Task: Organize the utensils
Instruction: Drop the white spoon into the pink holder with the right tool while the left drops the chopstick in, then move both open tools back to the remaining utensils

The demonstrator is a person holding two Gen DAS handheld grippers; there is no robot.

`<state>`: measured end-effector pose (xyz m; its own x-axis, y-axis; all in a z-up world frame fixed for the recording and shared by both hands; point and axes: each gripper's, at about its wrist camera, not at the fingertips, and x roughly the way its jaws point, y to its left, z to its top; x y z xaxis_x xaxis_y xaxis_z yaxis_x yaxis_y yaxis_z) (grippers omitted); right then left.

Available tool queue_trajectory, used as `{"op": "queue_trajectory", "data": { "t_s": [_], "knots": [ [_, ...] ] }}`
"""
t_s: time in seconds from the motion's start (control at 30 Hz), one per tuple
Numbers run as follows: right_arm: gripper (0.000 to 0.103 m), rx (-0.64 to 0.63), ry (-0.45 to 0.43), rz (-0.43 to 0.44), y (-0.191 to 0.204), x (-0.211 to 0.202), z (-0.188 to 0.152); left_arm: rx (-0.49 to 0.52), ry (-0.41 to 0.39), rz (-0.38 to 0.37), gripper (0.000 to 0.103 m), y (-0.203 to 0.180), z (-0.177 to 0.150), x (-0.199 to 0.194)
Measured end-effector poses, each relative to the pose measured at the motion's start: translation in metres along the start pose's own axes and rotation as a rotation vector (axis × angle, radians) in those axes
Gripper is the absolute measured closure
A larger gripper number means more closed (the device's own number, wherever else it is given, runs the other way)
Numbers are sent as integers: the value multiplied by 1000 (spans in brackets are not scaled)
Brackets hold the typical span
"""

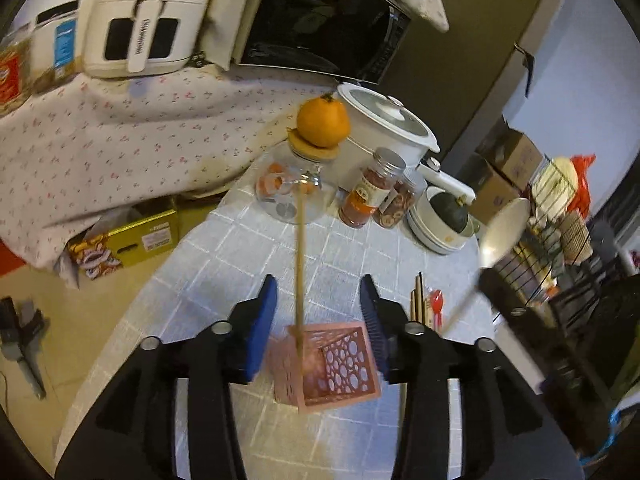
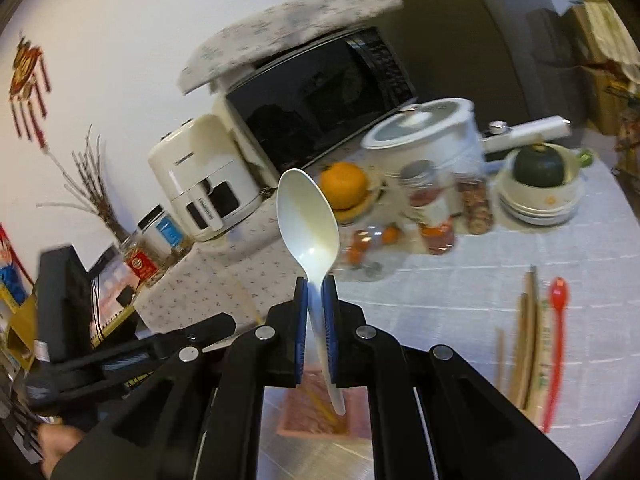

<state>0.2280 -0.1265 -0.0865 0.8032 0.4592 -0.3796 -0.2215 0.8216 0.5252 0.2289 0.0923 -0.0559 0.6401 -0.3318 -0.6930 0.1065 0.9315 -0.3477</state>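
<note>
The counter [image 1: 224,256], covered by a pale tiled-pattern cloth, is being used as the work surface, with the pink square perforated plastic holder [image 1: 332,364] standing on it directly below both grippers. The left gripper [image 1: 322,320] is being held with its jaws apart over the holder; a thin wooden chopstick [image 1: 299,248] is standing between the pads, touching neither, its lower end inside the holder, so it appears to be released. The right gripper [image 2: 316,312] is being kept closed on the neck of a white plastic spoon [image 2: 308,216], bowl up, handle tip hanging just above the holder's opening. The spoon-dropping step is judged to be in hand; a lowering and an opening are being called for next. More wooden chopsticks [image 2: 528,336] and a small red plastic spoon [image 2: 556,344] are lying on the counter, not yet collected.
</note>
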Motion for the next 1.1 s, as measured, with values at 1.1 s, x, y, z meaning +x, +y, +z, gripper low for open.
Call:
{"op": "queue_trajectory", "data": {
  "t_s": [1.1],
  "knots": [
    [54, 288, 261, -281, -157, -97, 48, 350, 175, -52, 39, -148, -65, 1]
  ]
}}
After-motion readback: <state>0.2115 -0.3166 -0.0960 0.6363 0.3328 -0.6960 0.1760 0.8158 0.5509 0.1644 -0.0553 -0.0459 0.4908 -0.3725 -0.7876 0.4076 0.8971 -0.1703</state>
